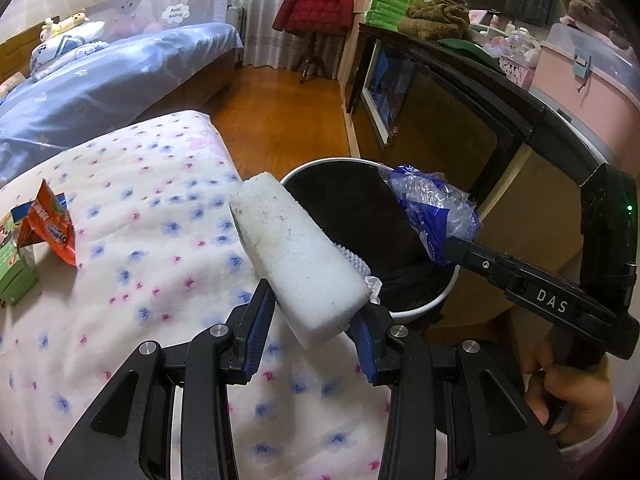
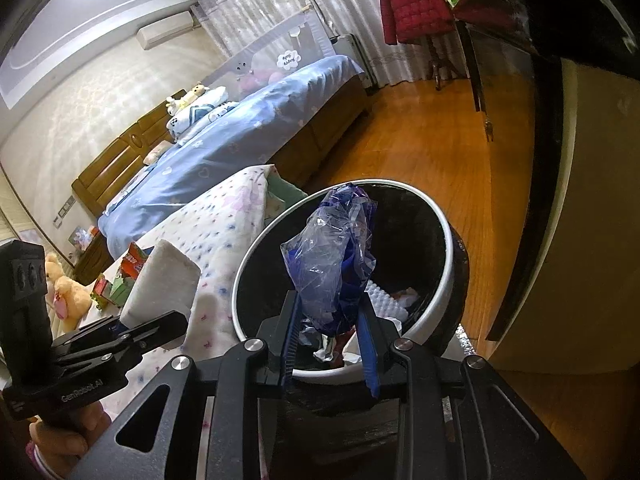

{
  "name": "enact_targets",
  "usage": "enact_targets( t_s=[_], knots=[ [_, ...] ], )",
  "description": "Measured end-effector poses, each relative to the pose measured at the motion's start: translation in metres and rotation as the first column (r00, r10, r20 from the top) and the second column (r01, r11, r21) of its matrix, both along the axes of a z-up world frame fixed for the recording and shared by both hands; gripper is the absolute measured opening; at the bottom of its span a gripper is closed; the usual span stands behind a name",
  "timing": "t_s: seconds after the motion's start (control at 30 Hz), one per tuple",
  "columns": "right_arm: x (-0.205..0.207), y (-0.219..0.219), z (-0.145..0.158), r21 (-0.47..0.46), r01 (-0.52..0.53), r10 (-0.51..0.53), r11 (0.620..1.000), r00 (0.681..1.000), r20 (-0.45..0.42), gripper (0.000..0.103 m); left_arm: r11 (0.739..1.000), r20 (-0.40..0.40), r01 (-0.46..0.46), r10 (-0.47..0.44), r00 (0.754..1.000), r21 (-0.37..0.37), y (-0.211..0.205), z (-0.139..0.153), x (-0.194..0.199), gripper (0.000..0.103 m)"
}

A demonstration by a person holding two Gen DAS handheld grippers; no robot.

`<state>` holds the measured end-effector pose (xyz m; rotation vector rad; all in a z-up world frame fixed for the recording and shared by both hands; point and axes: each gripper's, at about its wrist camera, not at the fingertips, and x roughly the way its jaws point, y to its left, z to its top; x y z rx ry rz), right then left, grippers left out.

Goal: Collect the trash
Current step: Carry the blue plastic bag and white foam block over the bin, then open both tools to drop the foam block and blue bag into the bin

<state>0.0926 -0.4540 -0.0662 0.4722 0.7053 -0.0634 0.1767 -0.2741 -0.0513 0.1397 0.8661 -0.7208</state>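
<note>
The left tool (image 1: 316, 320) is squeezing a white foam block (image 1: 298, 256) in the middle of the frame, tipping it toward the trash can (image 1: 416, 308) so it can drop in. The right tool (image 2: 330, 344) is pinching a crumpled blue plastic bag (image 2: 332, 256) right over the can's open mouth, ready to let go.

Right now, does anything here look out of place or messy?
Yes: an orange snack wrapper and green cartons lie on the floral quilt, litter on bedding. The foam block looks grubby and speckled.
</note>
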Motion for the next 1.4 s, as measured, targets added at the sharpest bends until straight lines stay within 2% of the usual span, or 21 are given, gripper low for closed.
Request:
enact_targets(
  t_s=[0.87, 1.03, 1.13, 1.2, 1.4],
  knots=[
    [0.011, -0.021, -0.005, 0.009, 0.016, -0.016, 1.000, 1.000, -0.025, 0.028, 0.997, -0.032, 0.050, -0.048, 0.998, 0.054, -0.044, -0.011, 0.018, 0.038],
    [0.012, -0.024, -0.005, 0.013, 0.016, -0.016, 1.000, 1.000, -0.025, 0.031, 0.996, -0.047, 0.056, -0.053, 0.997, 0.063, -0.051, -0.013, 0.022, 0.040],
    [0.012, -0.027, -0.005, 0.026, 0.025, -0.024, 0.999, 0.999, -0.026, 0.034, 0.995, -0.051, 0.062, -0.058, 0.997, 0.077, -0.055, -0.015, 0.022, 0.051],
    [0.013, -0.028, -0.005, 0.038, 0.028, -0.026, 0.999, 0.999, -0.028, 0.037, 0.995, -0.048, 0.061, -0.057, 0.997, 0.083, -0.055, -0.015, 0.022, 0.066],
    [0.010, -0.030, -0.004, 0.053, 0.038, -0.037, 0.998, 0.999, -0.023, 0.048, 0.996, -0.049, 0.043, -0.039, 0.998, 0.075, -0.042, -0.017, 0.017, 0.067]
  ],
)
